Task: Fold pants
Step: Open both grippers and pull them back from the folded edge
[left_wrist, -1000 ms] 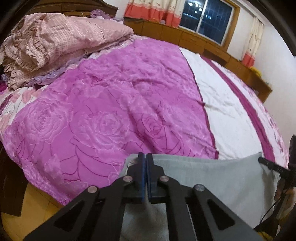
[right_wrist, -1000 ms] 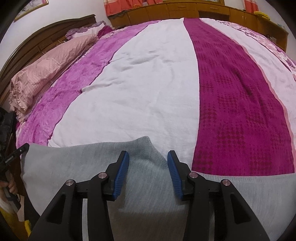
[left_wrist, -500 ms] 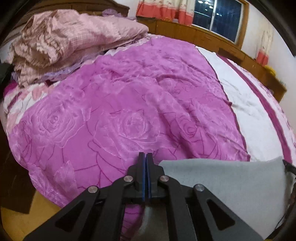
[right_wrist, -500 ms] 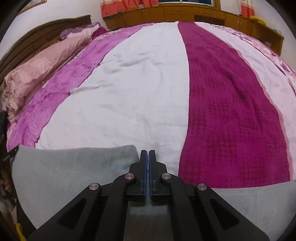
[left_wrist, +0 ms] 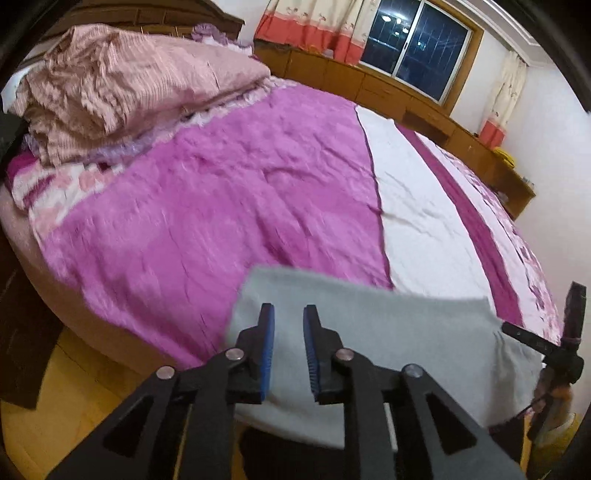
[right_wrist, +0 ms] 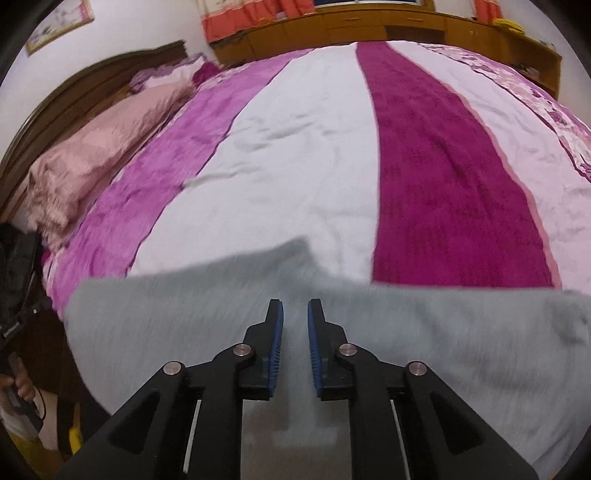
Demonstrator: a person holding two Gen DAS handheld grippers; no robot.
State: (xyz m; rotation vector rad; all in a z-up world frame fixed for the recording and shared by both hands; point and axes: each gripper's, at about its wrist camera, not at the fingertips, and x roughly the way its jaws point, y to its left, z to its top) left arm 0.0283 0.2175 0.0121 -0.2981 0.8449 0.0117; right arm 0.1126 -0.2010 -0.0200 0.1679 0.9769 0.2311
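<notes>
- Left wrist view: the left tongs (left_wrist: 288, 325) are spread, blue pads apart with bare grey cloth showing in the gap; they pinch nothing.
- Grey pants (left_wrist: 388, 343) lie flat on the near edge of the bed, their far edge running across the magenta rose-patterned quilt (left_wrist: 207, 206) and onto its white stripe (left_wrist: 417, 221).
- Beyond, a rumpled pink checked blanket (left_wrist: 122, 81) is heaped at the head of the bed, near the dark wooden headboard (left_wrist: 177, 14).
- A dark window (left_wrist: 417, 48) with peach curtains sits above a low wooden cabinet (left_wrist: 369, 85) along the far wall.
- Right wrist view: the right tongs (right_wrist: 295, 314) are also spread, hovering over the pants (right_wrist: 443, 350) with nothing between the pads.
- From this side the pants stretch across the whole near width of the bed, one raised corner (right_wrist: 295, 247) reaching onto the white stripe (right_wrist: 288, 166), beside a deep purple stripe (right_wrist: 443, 177).
- Both views are motion-blurred, so cloth folds are hard to tell.
</notes>
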